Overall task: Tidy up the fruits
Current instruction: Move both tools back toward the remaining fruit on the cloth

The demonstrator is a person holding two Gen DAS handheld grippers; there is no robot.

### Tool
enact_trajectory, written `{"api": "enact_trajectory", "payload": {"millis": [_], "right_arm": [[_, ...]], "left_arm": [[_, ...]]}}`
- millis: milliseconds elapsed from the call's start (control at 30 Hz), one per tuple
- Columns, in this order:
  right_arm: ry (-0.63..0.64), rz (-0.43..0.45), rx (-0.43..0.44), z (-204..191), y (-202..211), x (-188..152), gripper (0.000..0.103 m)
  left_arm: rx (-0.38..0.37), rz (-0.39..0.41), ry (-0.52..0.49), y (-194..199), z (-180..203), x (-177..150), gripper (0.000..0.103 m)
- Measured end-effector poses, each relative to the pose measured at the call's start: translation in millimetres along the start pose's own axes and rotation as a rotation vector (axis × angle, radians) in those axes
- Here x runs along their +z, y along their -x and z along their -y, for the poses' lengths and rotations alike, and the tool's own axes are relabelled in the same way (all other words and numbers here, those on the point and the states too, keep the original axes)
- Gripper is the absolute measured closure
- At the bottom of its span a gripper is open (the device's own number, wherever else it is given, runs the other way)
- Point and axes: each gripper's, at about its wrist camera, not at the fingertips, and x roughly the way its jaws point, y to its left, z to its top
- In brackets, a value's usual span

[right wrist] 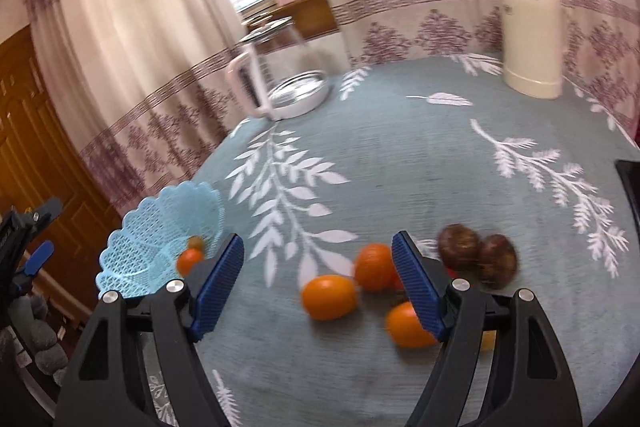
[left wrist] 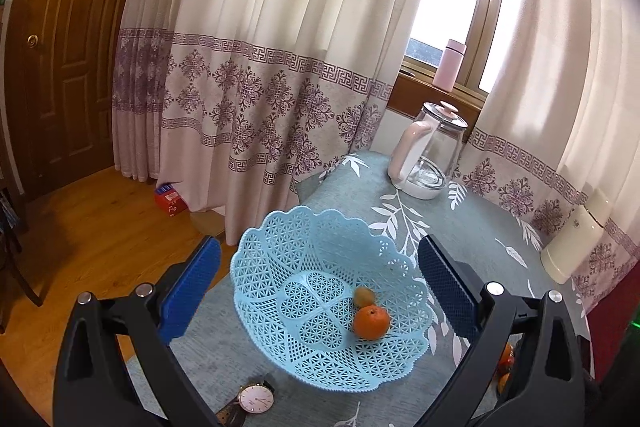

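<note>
A light blue lattice basket [left wrist: 304,255] stands on the leaf-patterned tablecloth and holds an orange tangerine [left wrist: 371,322] and a small greenish-brown fruit [left wrist: 364,296]. My left gripper [left wrist: 318,285] hangs open above it, its blue pads either side of the basket. In the right wrist view the basket [right wrist: 152,247] is at the left edge. My right gripper [right wrist: 318,277] is open and empty over loose fruit: an orange fruit [right wrist: 329,297] between the fingers, two more [right wrist: 374,267] [right wrist: 406,325] by the right pad, and two brown fruits [right wrist: 476,257] beyond.
A glass kettle with a pink handle [left wrist: 430,155] and a cream canister [left wrist: 574,239] stand at the table's far side. A wristwatch [left wrist: 254,401] lies near the front edge. The table's left edge drops to a wooden floor [left wrist: 92,235]. A pink bottle [left wrist: 450,65] stands on the windowsill.
</note>
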Motion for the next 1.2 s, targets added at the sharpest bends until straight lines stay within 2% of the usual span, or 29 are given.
{"api": "enact_trajectory", "payload": {"millis": [300,667,1200], "right_arm": [[-0.078,0.041,-0.075,44,15,8,0.027],[-0.141,0.048,-0.151,82,20,9,0.027],[-0.234,-0.056,-0.176,122,-8,-8,0.027]], "left_arm": [[-0.023,-0.007,-0.036,0,14,-5,0.003],[-0.075,-0.031,-0.108,0,44,-21,0.003],[-0.157,-0.090,-0.261,-4,94,-54,0.003]]}}
